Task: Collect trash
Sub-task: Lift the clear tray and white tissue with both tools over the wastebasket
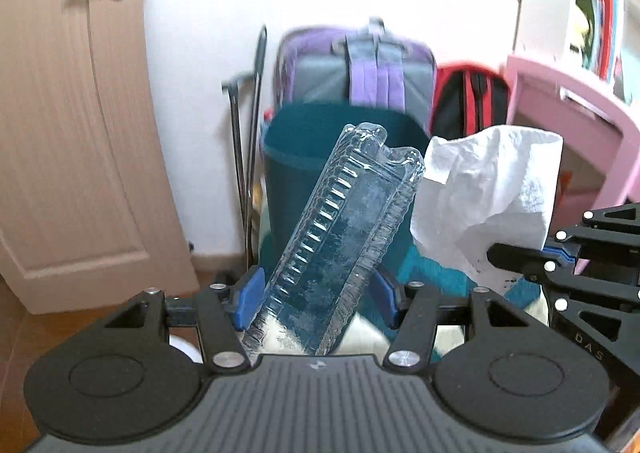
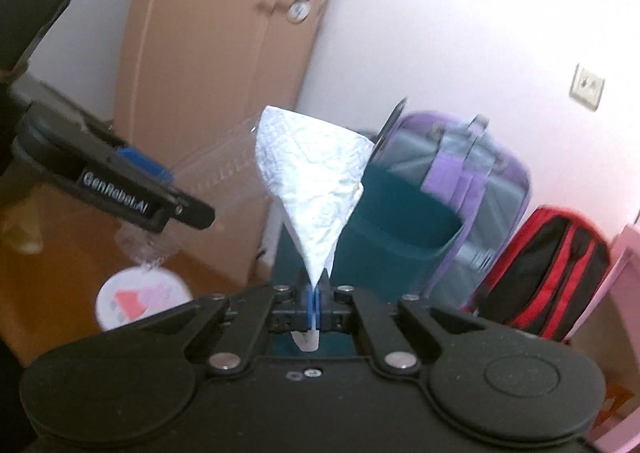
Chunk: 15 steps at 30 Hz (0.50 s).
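Clear ribbed plastic tray point(image 1: 344, 241) clamped in left gripper point(image 1: 316, 299), crumpled white tissue point(image 2: 312, 181) pinched by right gripper point(image 2: 316, 293)

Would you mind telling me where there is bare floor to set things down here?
Bare wood floor lies below the door. Along the wall it is crowded: teal bin, purple suitcase, red-black backpack, pink furniture.

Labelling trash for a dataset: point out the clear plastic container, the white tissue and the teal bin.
clear plastic container point(image 1: 340, 229), left wrist view, its ribbed middle.
white tissue point(image 2: 316, 189), right wrist view, its crumpled centre.
teal bin point(image 1: 288, 173), left wrist view, its outer wall.
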Each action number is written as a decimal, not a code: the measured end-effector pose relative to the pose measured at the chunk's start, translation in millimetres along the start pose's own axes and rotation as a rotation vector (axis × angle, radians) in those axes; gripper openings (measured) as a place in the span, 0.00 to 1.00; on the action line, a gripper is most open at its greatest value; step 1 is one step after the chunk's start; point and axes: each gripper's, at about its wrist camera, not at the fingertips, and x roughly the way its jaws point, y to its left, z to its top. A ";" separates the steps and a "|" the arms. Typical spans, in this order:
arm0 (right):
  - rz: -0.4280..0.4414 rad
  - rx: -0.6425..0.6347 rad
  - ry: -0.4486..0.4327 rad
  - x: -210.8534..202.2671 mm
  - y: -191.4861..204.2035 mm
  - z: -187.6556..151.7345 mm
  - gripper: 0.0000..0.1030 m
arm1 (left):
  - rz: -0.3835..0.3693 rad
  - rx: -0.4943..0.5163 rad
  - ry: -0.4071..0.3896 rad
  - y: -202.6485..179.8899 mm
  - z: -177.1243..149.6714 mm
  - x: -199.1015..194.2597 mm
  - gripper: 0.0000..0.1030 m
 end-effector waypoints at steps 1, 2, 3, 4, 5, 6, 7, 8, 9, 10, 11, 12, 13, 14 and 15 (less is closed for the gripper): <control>-0.011 0.003 -0.016 2.0 -7.1 9.3 0.01 | 0.006 -0.007 -0.009 -1.1 9.1 -0.2 0.55; -0.020 0.009 -0.029 3.7 -13.4 17.6 0.01 | 0.009 -0.018 -0.016 -0.2 22.1 -0.7 0.55; -0.027 0.014 -0.040 6.2 -19.1 23.9 0.01 | 0.010 -0.027 -0.023 -1.0 30.5 1.5 0.55; -0.035 0.018 -0.053 9.1 -25.2 31.3 0.01 | 0.012 -0.035 -0.031 0.8 38.3 3.2 0.55; -0.042 0.025 -0.065 12.3 -31.3 38.0 0.01 | 0.015 -0.043 -0.042 -0.2 49.0 4.3 0.55; -0.044 0.031 -0.073 14.6 -35.9 42.2 0.01 | 0.016 -0.050 -0.052 -0.3 57.9 6.5 0.55; -0.045 0.035 -0.081 18.2 -40.9 47.5 0.01 | 0.018 -0.057 -0.063 -0.8 66.1 8.2 0.55; -0.049 0.036 -0.086 22.3 -44.5 51.9 0.00 | 0.021 -0.065 -0.072 -1.1 78.0 11.3 0.55; -0.051 0.036 -0.089 26.9 -48.7 55.9 0.00 | 0.022 -0.071 -0.078 -1.0 86.4 13.0 0.55; -0.050 0.037 -0.091 33.4 -53.6 59.0 0.00 | 0.021 -0.078 -0.083 -1.0 95.5 17.9 0.55; -0.052 0.039 -0.090 32.4 -52.1 59.7 0.00 | 0.021 -0.085 -0.088 -1.4 105.4 22.0 0.55; -0.051 0.042 -0.087 38.2 -55.8 61.9 0.00 | 0.023 -0.090 -0.091 -2.0 112.4 26.4 0.55; -0.048 0.048 -0.082 45.2 -59.9 63.0 0.00 | 0.024 -0.095 -0.091 -2.8 119.0 30.3 0.55; -0.046 0.056 -0.078 50.6 -62.5 63.3 0.00 | 0.023 -0.099 -0.089 -3.9 127.0 39.1 0.55; -0.042 0.064 -0.071 55.9 -64.4 63.8 0.00 | 0.023 -0.100 -0.086 -4.9 132.1 46.4 0.55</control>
